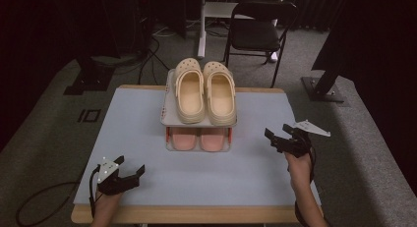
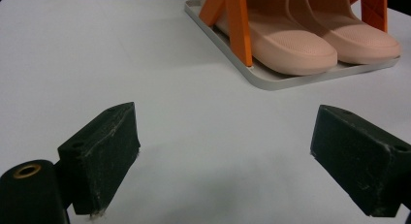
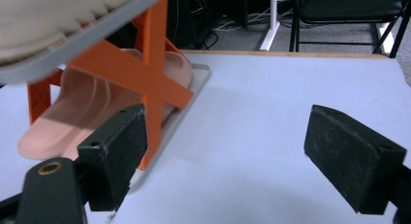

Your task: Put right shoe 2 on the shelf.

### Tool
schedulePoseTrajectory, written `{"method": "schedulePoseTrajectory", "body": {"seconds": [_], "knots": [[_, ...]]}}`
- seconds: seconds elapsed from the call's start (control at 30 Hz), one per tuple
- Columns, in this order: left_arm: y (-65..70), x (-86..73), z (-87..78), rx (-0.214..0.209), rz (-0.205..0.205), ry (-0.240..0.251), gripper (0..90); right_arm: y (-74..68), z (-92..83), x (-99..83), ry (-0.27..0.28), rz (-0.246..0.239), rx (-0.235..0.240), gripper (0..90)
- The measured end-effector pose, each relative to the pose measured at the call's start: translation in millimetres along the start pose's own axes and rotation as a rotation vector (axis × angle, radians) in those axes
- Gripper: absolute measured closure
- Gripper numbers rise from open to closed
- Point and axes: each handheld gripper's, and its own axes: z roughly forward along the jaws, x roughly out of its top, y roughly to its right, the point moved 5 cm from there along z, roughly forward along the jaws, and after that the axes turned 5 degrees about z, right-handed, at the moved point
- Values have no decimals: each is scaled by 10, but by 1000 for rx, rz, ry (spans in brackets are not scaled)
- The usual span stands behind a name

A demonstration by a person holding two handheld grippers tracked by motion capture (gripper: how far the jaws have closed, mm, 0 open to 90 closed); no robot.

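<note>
My left gripper [image 2: 225,158] sat low over the pale table [image 2: 121,64], jaws wide apart, nothing between them, just bare surface. Ahead and to the right, well beyond the jaws: pink slippers [image 2: 310,40] side by side on the grey tray [image 2: 271,81], toes toward me. Orange rack leg [image 2: 240,25] stood on the tray's near corner, just beside the left slipper.

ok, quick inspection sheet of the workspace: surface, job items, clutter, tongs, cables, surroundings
Surface: pale blue table top, wooden edge, bare around the rack.
Job items: two-tier shoe rack with orange side braces; cream clogs on the top tray, pink slides on the bottom tray.
Clutter: nothing seen.
Tongs: left tongs open, empty, low over the near left table; right tongs open, empty, right of the rack.
Cables: one trails from each hand; more on the floor behind.
Surroundings: black folding chair, grey carpet, dark stands.
</note>
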Motion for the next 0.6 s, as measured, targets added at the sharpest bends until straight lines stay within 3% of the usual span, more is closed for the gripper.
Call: {"method": "schedulePoseTrajectory", "body": {"seconds": [0.17, 0.6], "knots": [[2, 1, 1, 0, -3, 1, 99, 168, -30, -198, 1, 1, -20, 151], [1, -2, 4, 1, -3, 0, 99, 355, -72, -564, -66, -17, -55, 144]]}}
